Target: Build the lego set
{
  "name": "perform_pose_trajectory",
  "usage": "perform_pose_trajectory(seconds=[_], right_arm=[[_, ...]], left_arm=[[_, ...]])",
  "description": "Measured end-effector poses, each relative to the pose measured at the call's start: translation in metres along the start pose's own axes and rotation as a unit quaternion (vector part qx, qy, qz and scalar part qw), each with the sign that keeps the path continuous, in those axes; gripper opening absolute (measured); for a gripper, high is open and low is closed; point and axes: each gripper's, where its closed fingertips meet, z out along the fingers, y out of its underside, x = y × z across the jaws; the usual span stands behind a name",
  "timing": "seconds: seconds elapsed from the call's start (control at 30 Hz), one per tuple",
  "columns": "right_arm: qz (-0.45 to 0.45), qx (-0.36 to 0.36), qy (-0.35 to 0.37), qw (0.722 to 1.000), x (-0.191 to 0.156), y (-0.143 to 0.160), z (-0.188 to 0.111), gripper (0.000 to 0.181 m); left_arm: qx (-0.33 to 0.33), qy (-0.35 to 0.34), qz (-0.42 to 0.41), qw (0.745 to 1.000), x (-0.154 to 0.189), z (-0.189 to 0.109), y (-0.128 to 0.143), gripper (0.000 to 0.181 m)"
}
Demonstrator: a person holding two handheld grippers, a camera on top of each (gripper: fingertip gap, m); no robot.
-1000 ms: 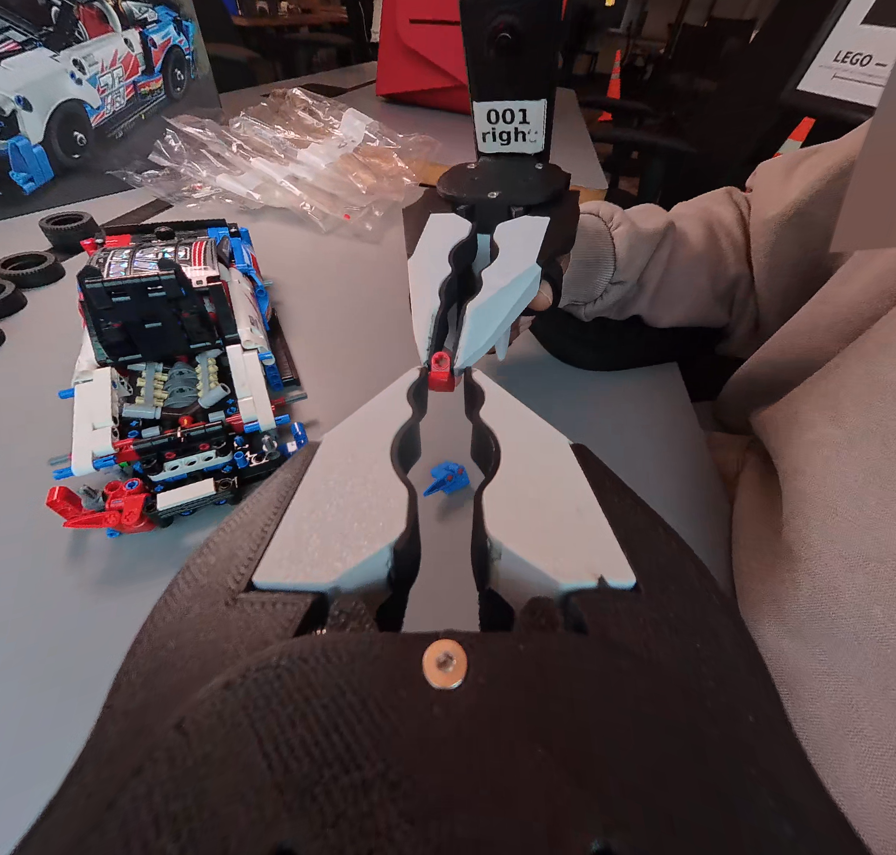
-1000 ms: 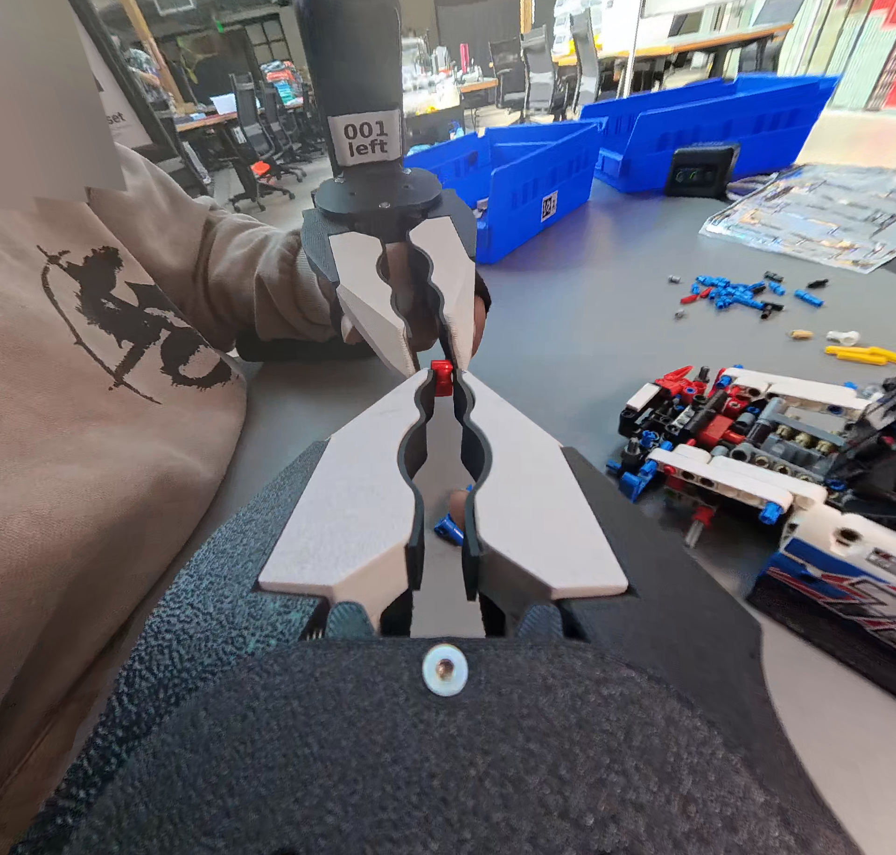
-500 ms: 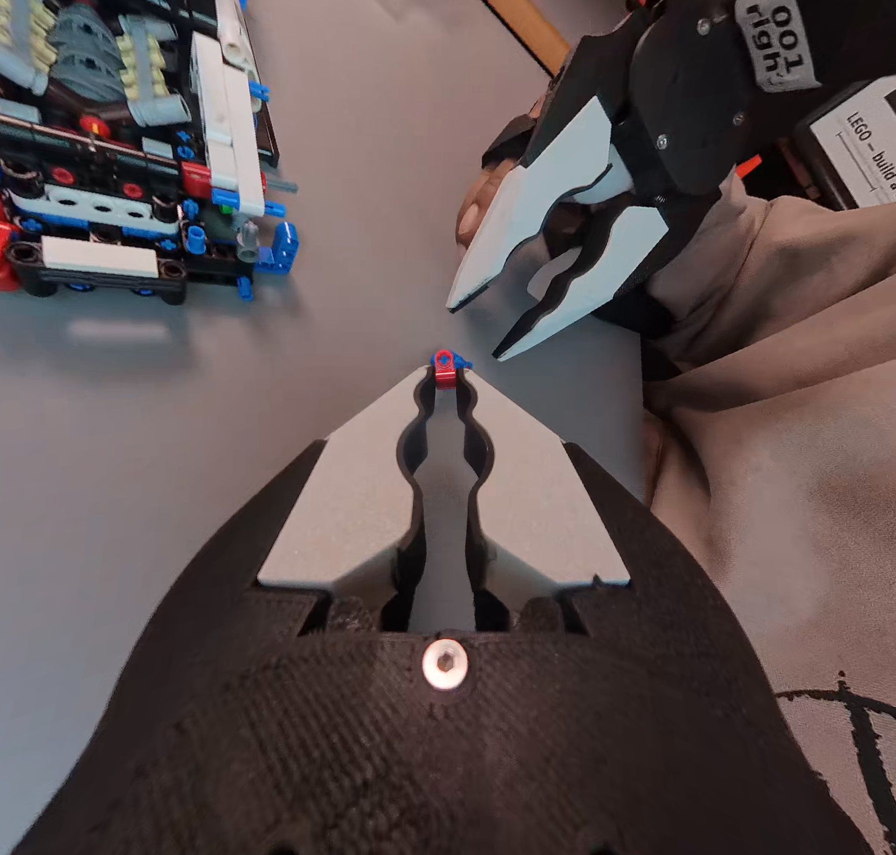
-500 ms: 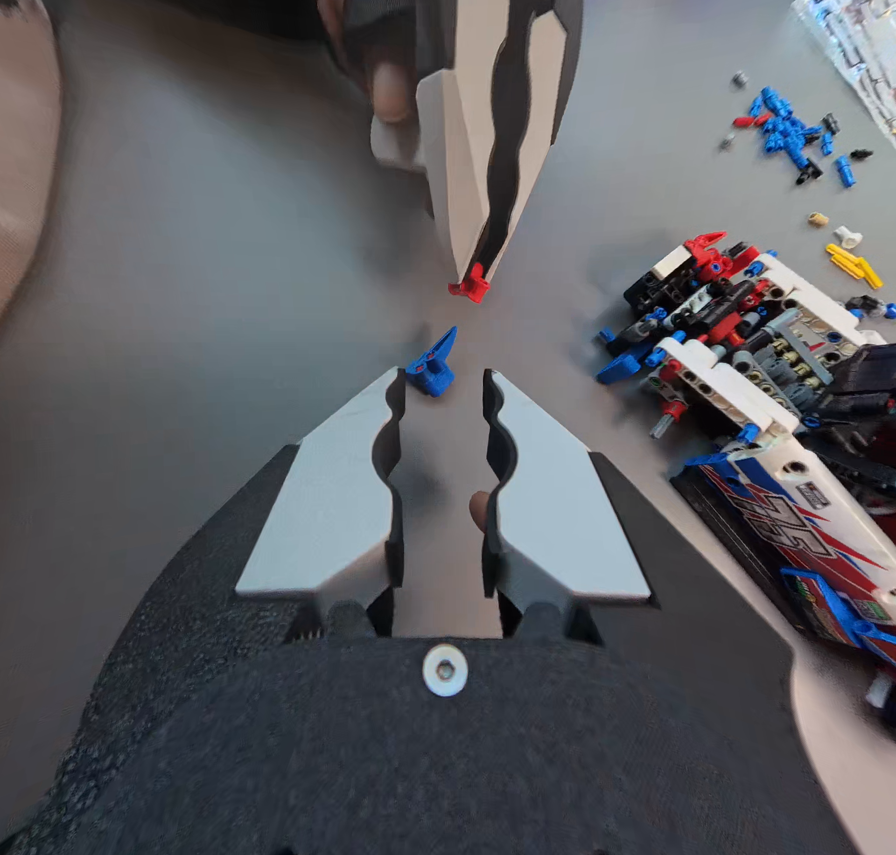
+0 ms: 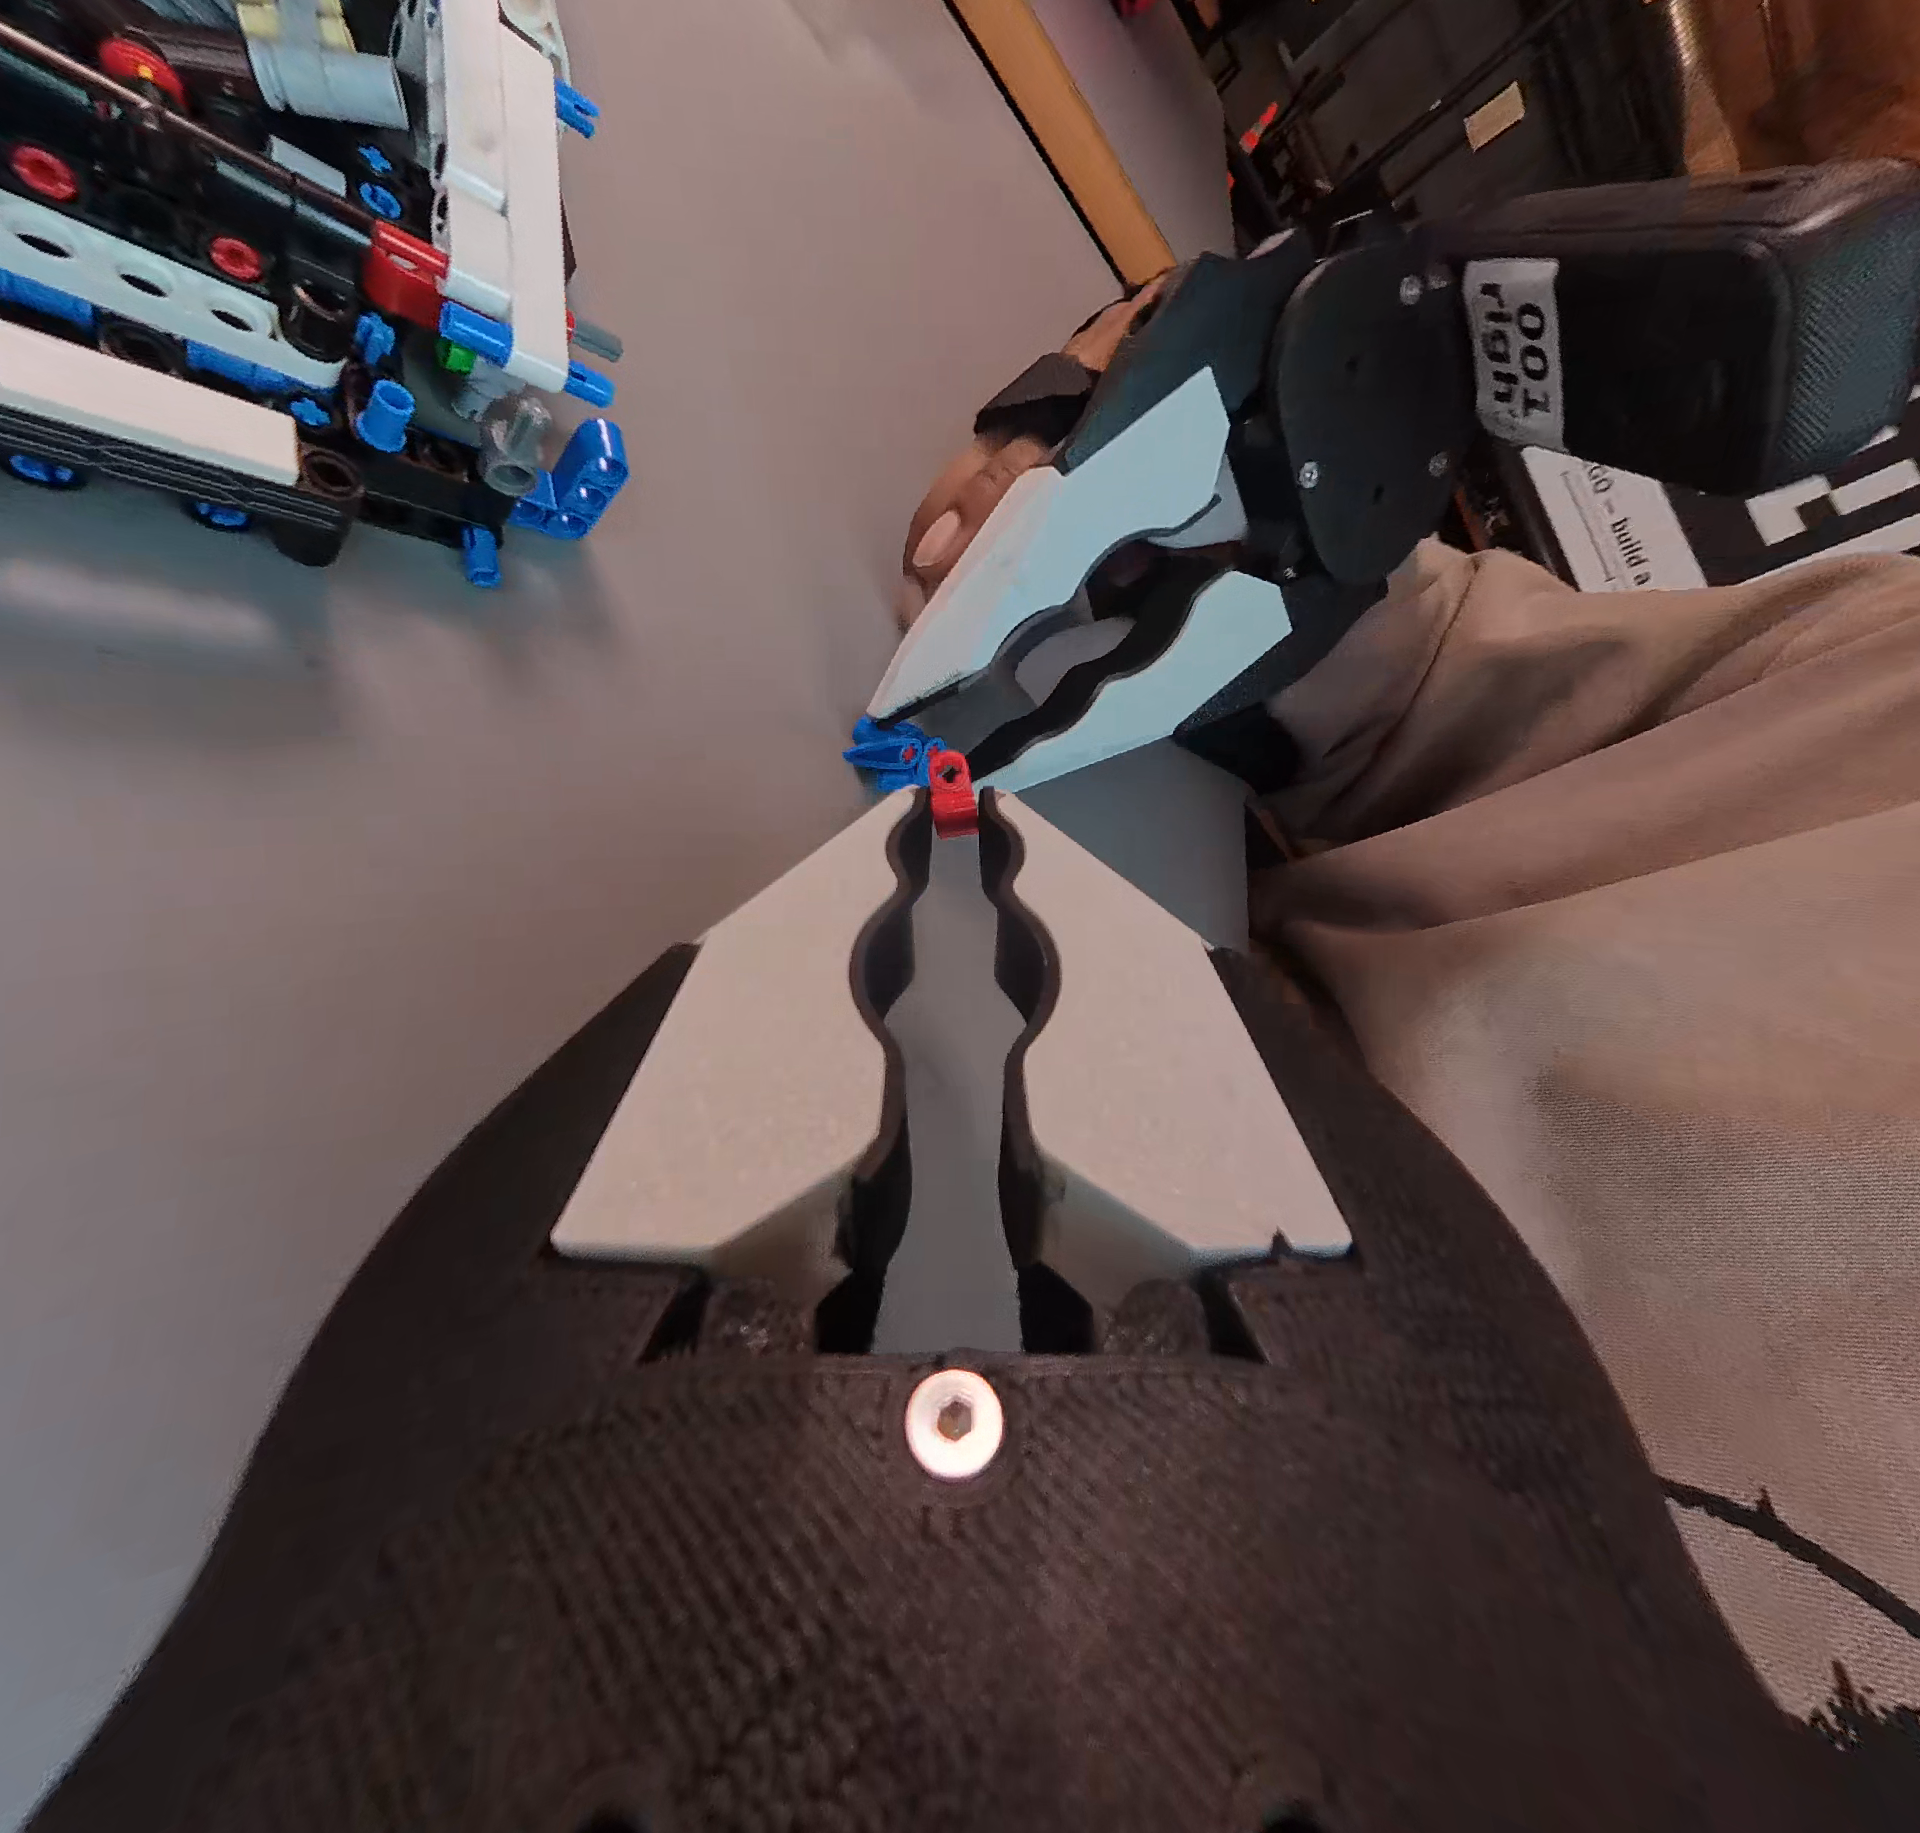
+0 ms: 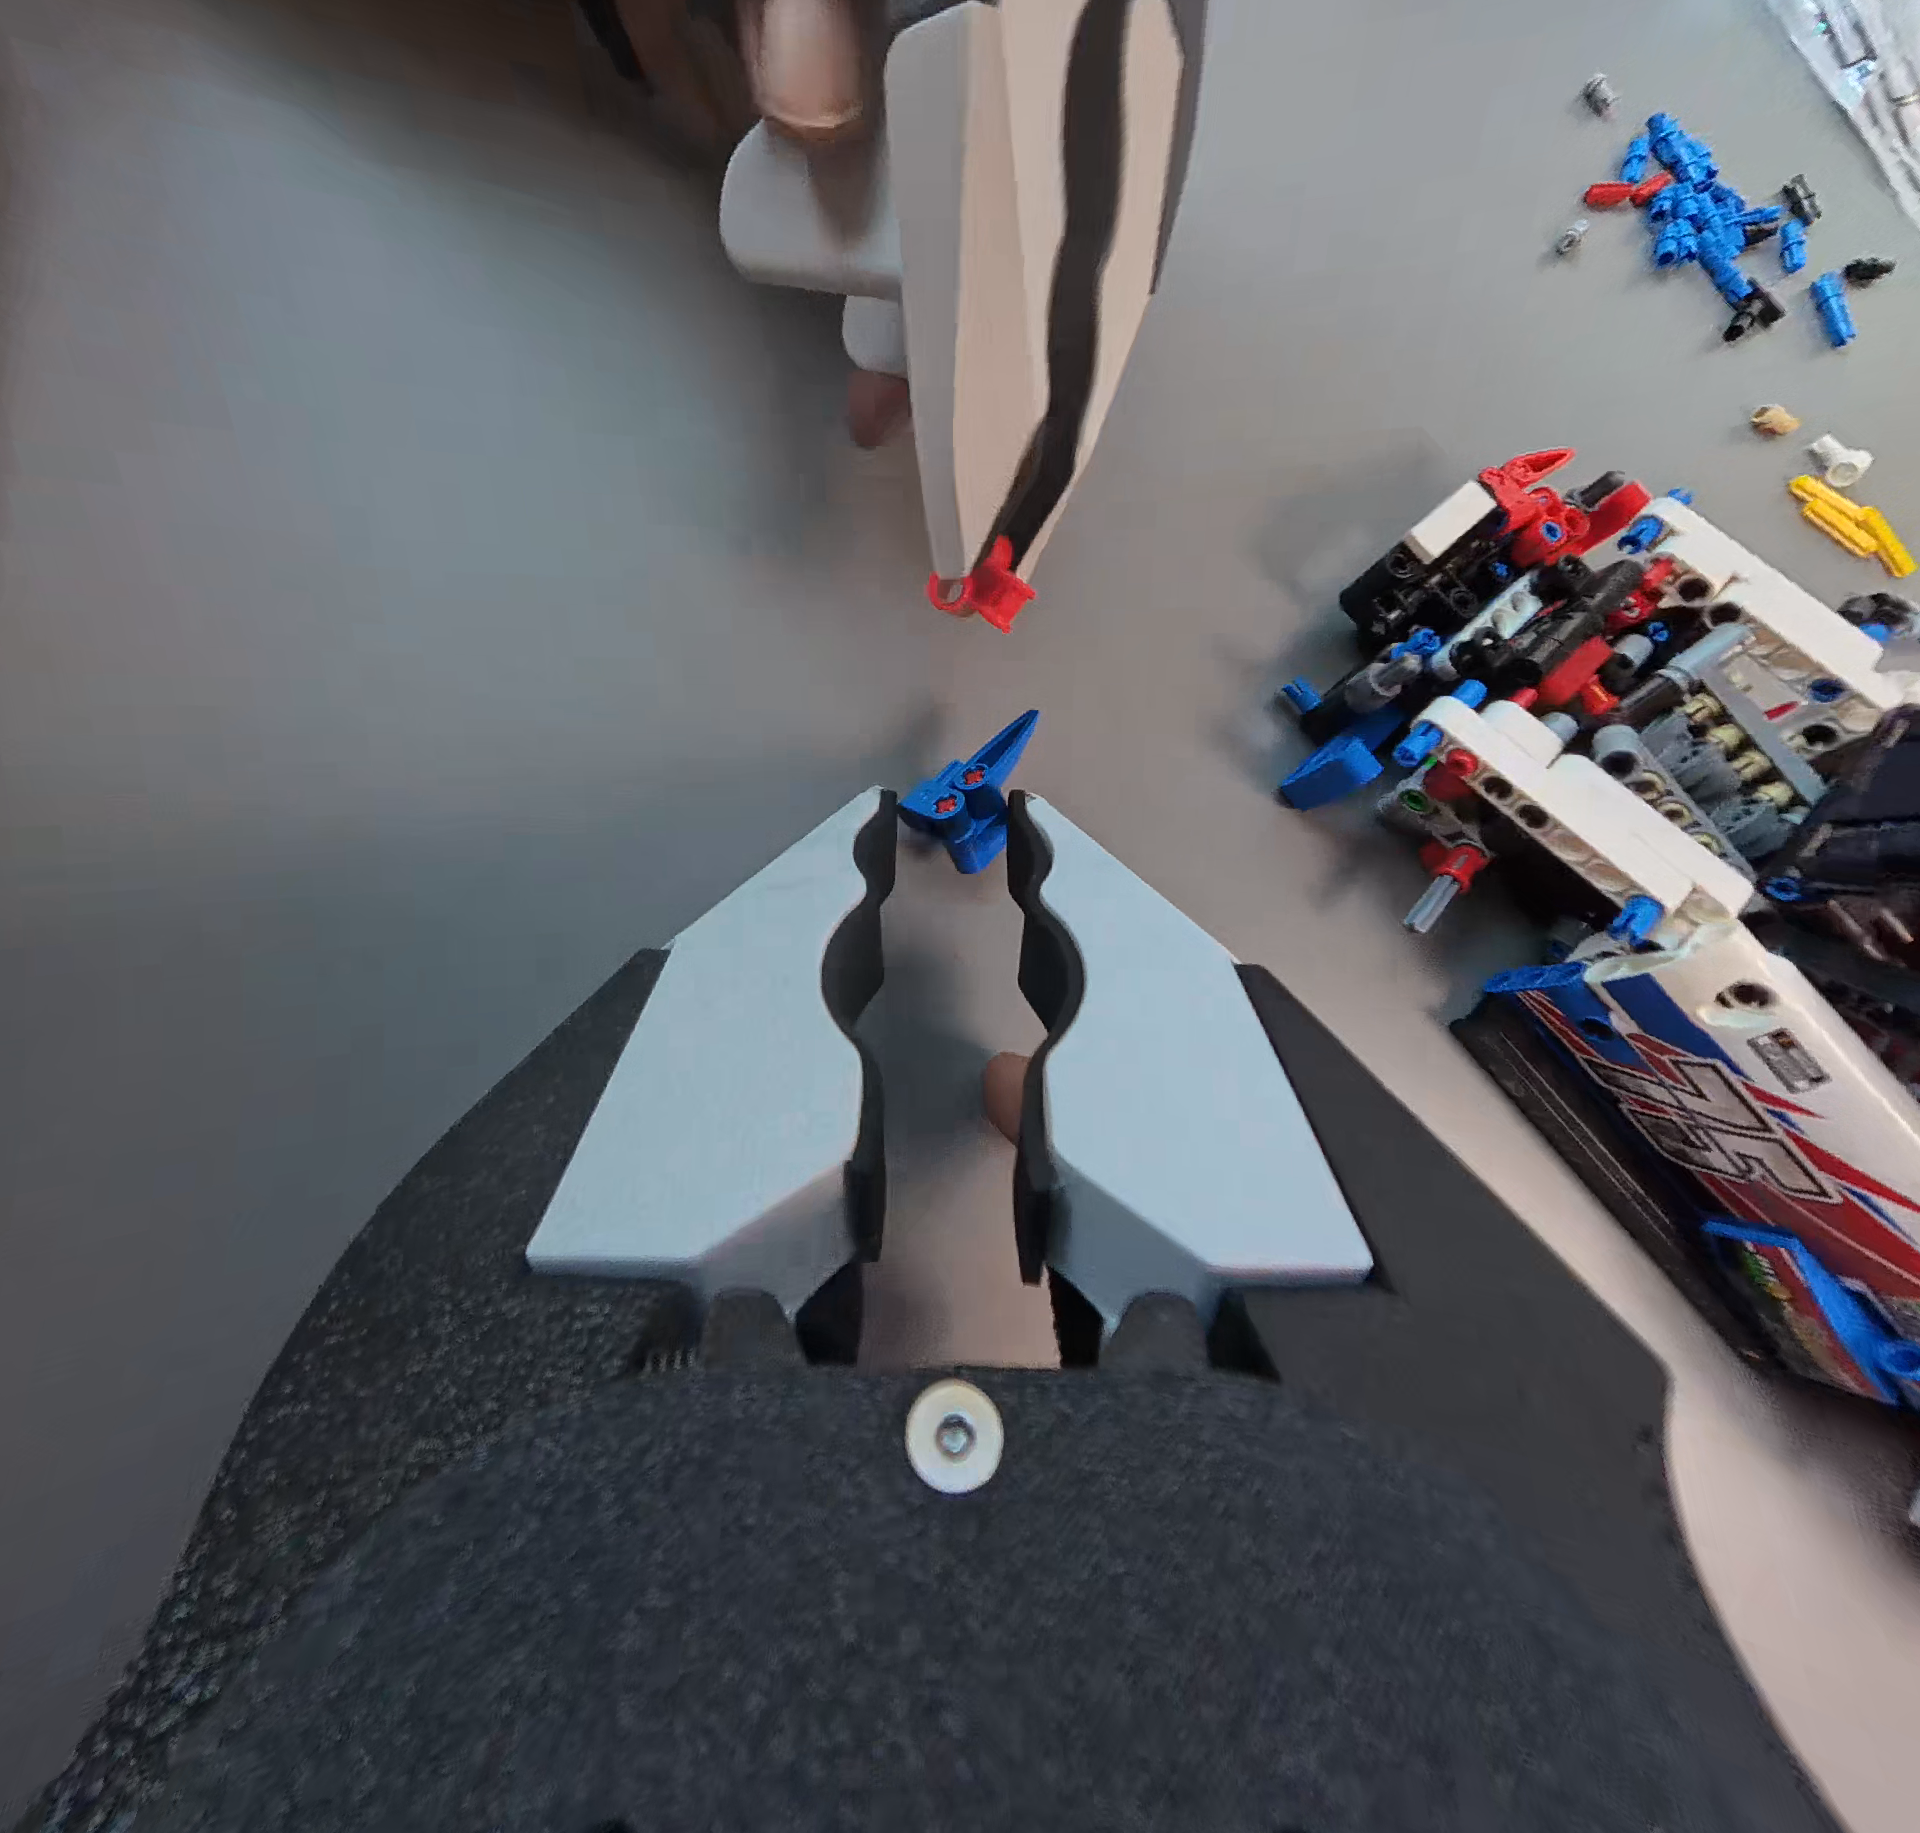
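Note:
My left gripper [image 5: 951,796] is shut on a small red Lego connector [image 5: 949,801] at its tips. It also shows in the right wrist view [image 6: 982,573], pointing down with the red connector [image 6: 982,590] just above the table. My right gripper [image 6: 948,801] is low on the grey table [image 6: 416,640], slightly open. A small blue pointed Lego piece [image 6: 961,807] lies between its fingertips, almost touching both. In the left wrist view the right gripper [image 5: 925,734] comes in from the right, with the blue piece [image 5: 883,746] beside the red one.
The partly built Lego race car [image 6: 1610,723] lies to the right, also seen in the left wrist view [image 5: 312,256]. Loose blue pins [image 6: 1714,214] and yellow pieces [image 6: 1849,526] lie beyond it. A person's beige sleeve [image 5: 1558,848] is close by. The tips of both grippers are at nearly the same place.
The two grippers pointed at each other on the red connector; the right let go. Both tilted down to the table. The right gripper moved onto the blue piece and its gap has narrowed.

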Motion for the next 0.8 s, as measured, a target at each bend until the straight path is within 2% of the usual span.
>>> perform_pose_trajectory(seconds=[0.13,0.27,0.47,0.8], right_arm=[[0.073,0.146,-0.021,0.986,0.014,-0.032,-0.022,0.018],[0.080,0.251,-0.031,0.964,0.016,-0.061,-0.044,0.018],[0.054,0.253,-0.047,0.965,0.005,-0.065,-0.045,0.018],[0.042,0.256,-0.053,0.964,0.001,-0.067,-0.050,0.017]], left_arm=[[0.048,0.068,-0.049,0.995,0.015,-0.006,-0.015,0.006],[0.075,0.131,-0.085,0.985,0.029,-0.011,-0.024,0.006],[0.073,0.175,-0.096,0.977,0.043,-0.013,-0.025,0.005],[0.059,0.189,-0.101,0.975,0.046,-0.012,-0.021,0.005]])
